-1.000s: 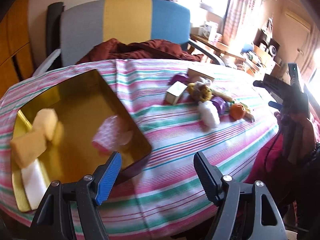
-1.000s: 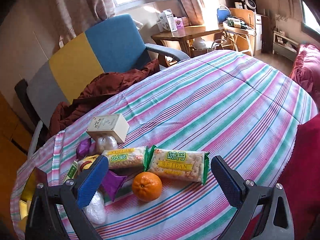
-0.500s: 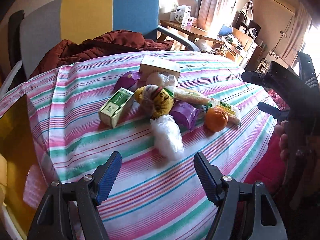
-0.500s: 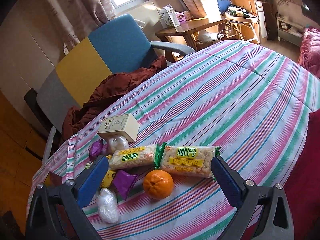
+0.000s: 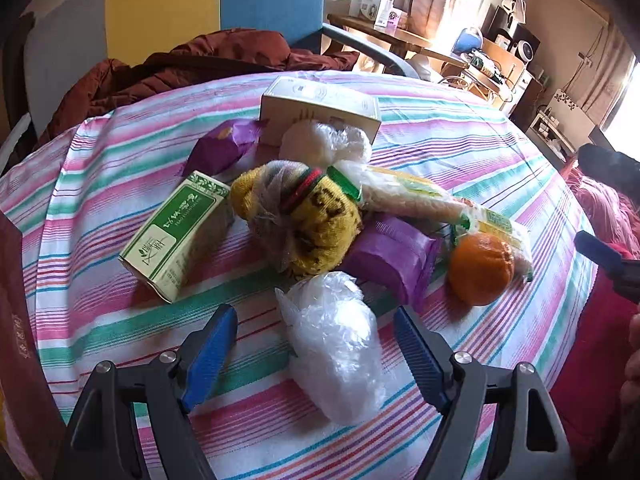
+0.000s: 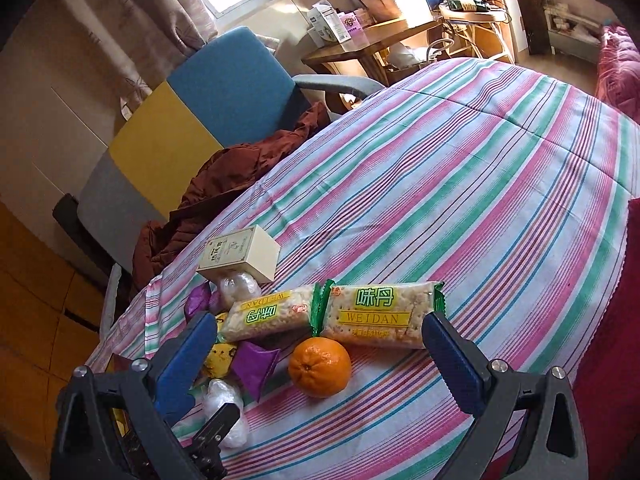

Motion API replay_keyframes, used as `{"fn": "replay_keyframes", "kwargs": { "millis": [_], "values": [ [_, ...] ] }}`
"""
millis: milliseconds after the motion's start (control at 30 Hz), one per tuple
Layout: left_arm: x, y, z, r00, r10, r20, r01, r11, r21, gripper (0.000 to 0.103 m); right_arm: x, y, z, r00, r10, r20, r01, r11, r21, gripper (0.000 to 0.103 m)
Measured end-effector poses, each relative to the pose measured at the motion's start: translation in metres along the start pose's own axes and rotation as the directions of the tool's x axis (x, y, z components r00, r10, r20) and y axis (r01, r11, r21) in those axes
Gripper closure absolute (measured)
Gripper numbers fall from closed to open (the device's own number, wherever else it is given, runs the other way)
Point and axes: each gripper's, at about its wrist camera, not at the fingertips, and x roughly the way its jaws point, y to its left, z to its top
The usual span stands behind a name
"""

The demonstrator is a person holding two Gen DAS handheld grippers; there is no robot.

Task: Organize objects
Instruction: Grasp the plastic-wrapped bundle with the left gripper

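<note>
A pile lies on the striped tablecloth (image 5: 460, 128): a green box (image 5: 176, 236), a cream box (image 5: 320, 108), two purple packets (image 5: 224, 148), a yellow knitted item in netting (image 5: 300, 216), cracker packets (image 6: 376, 316) and an orange (image 5: 480, 268). Nearest me is a white plastic-wrapped bundle (image 5: 332, 344). My left gripper (image 5: 314, 320) hangs over it with its jaws opening; the bundle sits between the blue pads, which do not press on it. My right gripper (image 6: 319, 326) is open above the orange (image 6: 320, 366), holding nothing.
A chair (image 5: 240, 4) with a blue, yellow and grey back stands behind the table, a dark red jacket (image 5: 200, 64) on its seat. A dark red box edge (image 5: 16, 320) is at the left. A hand (image 5: 632, 344) shows at the right.
The left wrist view swung from the gold tray rightwards to the pile and came down close over the white bundle. The left jaws spread a little wider. The right gripper barely shifted.
</note>
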Motion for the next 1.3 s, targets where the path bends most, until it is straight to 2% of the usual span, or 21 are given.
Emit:
{"fn": "replay_keyframes", "kwargs": {
  "millis": [167, 333, 433, 500, 567, 667, 867, 933, 1000, 1067, 1133, 1200, 1300],
  "values": [
    [0.001, 0.001, -0.01, 0.999, 0.018, 0.047, -0.02, 0.999, 0.039, 0.025, 0.0, -0.008, 0.003, 1.0, 0.001, 0.002, -0.002, 0.999, 0.044, 0.0],
    [0.001, -0.004, -0.018, 0.997, 0.049, 0.065, -0.055, 0.994, 0.089, 0.026, 0.002, -0.024, 0.006, 1.0, 0.021, -0.005, -0.02, 0.99, 0.138, 0.0],
    [-0.002, 0.002, -0.018, 0.995, 0.063, 0.074, -0.069, 0.994, 0.081, 0.042, 0.004, -0.024, 0.005, 1.0, 0.012, -0.014, -0.01, 0.99, 0.141, 0.0],
    [-0.007, 0.009, -0.02, 0.994, 0.066, 0.082, -0.071, 0.996, 0.062, 0.059, 0.006, -0.02, 0.005, 1.0, -0.002, -0.021, 0.004, 0.993, 0.118, 0.0],
    [-0.011, 0.015, -0.021, 0.995, 0.061, 0.083, -0.064, 0.997, 0.044, 0.067, 0.007, -0.017, 0.004, 1.0, -0.011, -0.027, 0.014, 0.995, 0.101, 0.0],
    [-0.016, 0.018, -0.031, 0.995, 0.053, 0.089, -0.057, 0.998, 0.039, 0.067, 0.01, -0.015, 0.004, 0.999, -0.02, -0.041, 0.023, 0.996, 0.085, 0.0],
    [-0.033, 0.016, -0.06, 0.992, 0.063, 0.111, -0.074, 0.993, 0.092, 0.067, 0.014, -0.01, 0.003, 0.995, -0.054, -0.079, 0.057, 0.998, 0.034, 0.0],
    [-0.036, 0.019, -0.066, 0.992, 0.052, 0.119, -0.063, 0.994, 0.091, 0.067, 0.016, -0.007, 0.007, 0.992, -0.044, -0.122, 0.042, 0.999, -0.016, 0.0],
    [-0.037, 0.022, -0.068, 0.992, 0.042, 0.123, -0.052, 0.995, 0.083, 0.067, 0.008, -0.002, 0.017, 0.989, -0.081, -0.121, 0.069, 0.993, -0.099, 0.0],
    [-0.036, 0.023, -0.068, 0.992, 0.037, 0.125, -0.046, 0.997, 0.07, 0.067, -0.002, 0.001, 0.028, 0.985, -0.146, -0.094, 0.123, 0.969, -0.214, 0.0],
    [-0.036, 0.023, -0.068, 0.991, 0.034, 0.129, -0.043, 0.997, 0.068, 0.067, -0.003, 0.004, 0.036, 0.97, -0.222, -0.094, 0.176, 0.918, -0.355, 0.0],
    [-0.036, 0.024, -0.068, 0.991, 0.03, 0.133, -0.039, 0.997, 0.066, 0.066, 0.003, 0.008, 0.034, 0.941, -0.326, -0.095, 0.232, 0.821, -0.521, 0.0],
    [-0.036, 0.025, -0.068, 0.991, 0.029, 0.133, -0.039, 0.997, 0.067, 0.066, 0.019, 0.008, 0.021, 0.89, -0.451, -0.074, 0.266, 0.642, -0.719, 0.003]
  ]
}}
